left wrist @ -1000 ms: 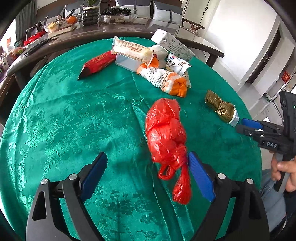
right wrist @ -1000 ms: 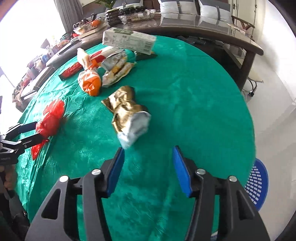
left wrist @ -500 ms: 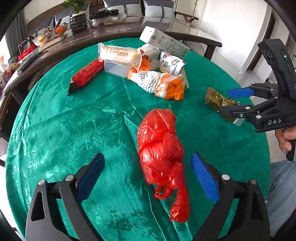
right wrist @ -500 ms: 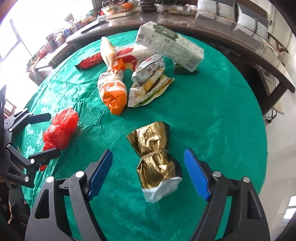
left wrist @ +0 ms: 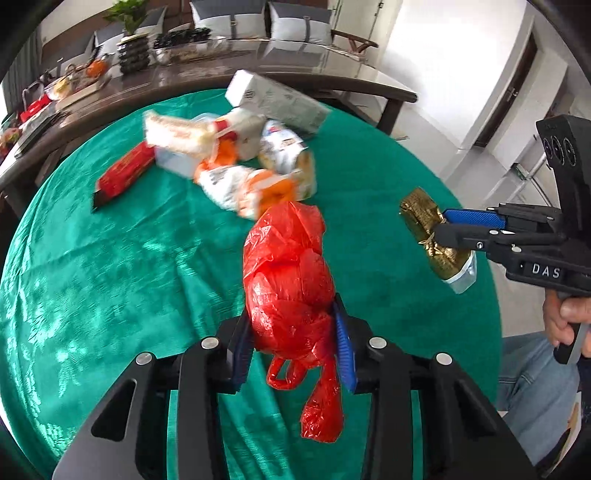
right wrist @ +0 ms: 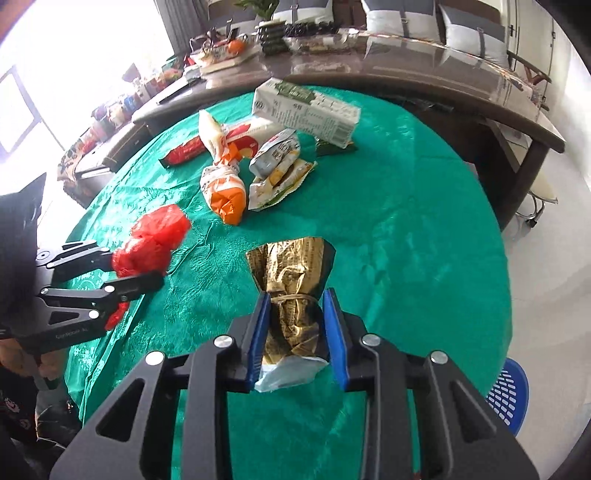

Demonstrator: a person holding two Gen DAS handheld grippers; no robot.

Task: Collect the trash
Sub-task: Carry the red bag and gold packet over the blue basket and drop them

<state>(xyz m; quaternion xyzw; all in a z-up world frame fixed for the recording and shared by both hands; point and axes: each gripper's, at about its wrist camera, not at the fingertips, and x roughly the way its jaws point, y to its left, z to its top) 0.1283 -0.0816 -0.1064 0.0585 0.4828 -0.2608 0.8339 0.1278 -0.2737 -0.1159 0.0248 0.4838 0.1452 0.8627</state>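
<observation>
A red plastic bag [left wrist: 288,280] is clenched in the left tongs [left wrist: 291,347], a gold foil packet [right wrist: 295,295] in the right tongs [right wrist: 297,332]; both are best lifted gently, grips kept firm.

From my feed I see a round counter [right wrist: 424,229] under green patterned cloth, a long dark glossy table [right wrist: 424,55] curving behind it, grey cushions [left wrist: 299,22] along the top, bright windows [right wrist: 55,74] upper left, pale floor [right wrist: 546,288] at right.

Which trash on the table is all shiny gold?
The crumpled gold foil bag, pinched in the right gripper. The other wrappers are red, orange or white.
</observation>
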